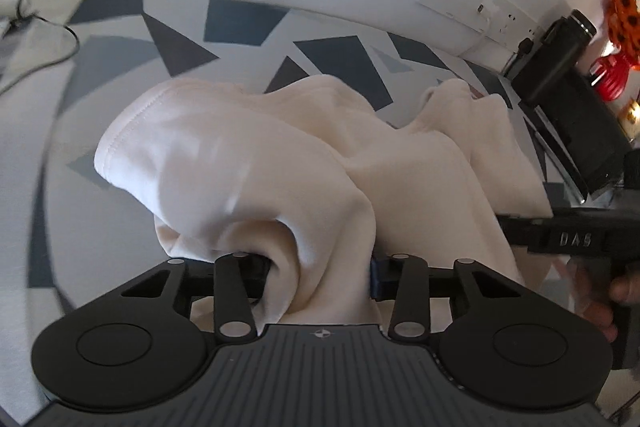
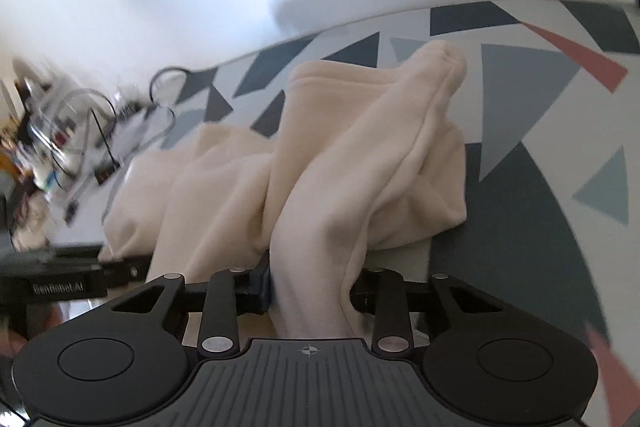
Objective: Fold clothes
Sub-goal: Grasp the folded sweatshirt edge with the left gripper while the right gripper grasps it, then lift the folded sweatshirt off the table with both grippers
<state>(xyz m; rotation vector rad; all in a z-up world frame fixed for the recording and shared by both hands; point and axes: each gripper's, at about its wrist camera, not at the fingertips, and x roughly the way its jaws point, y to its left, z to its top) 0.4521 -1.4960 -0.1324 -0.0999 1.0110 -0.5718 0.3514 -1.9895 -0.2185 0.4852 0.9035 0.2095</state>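
Cream garment (image 1: 304,163) bunched mid-frame on grey geometric-patterned cover (image 1: 224,23), hem stitching toward left. Left gripper (image 1: 320,273) clenched on fabric fold, bottom centre. Right gripper (image 2: 310,287) likewise pinching cloth, bottom centre of its view.

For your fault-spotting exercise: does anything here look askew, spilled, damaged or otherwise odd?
Nothing damaged or spilled. The cream garment is bunched and twisted, clamped by both the left gripper and the right gripper; expected mid-fold.

Bare tablecloth (image 2: 532,227) right of the garment (image 2: 360,155); cables (image 2: 100,131) crowd left.
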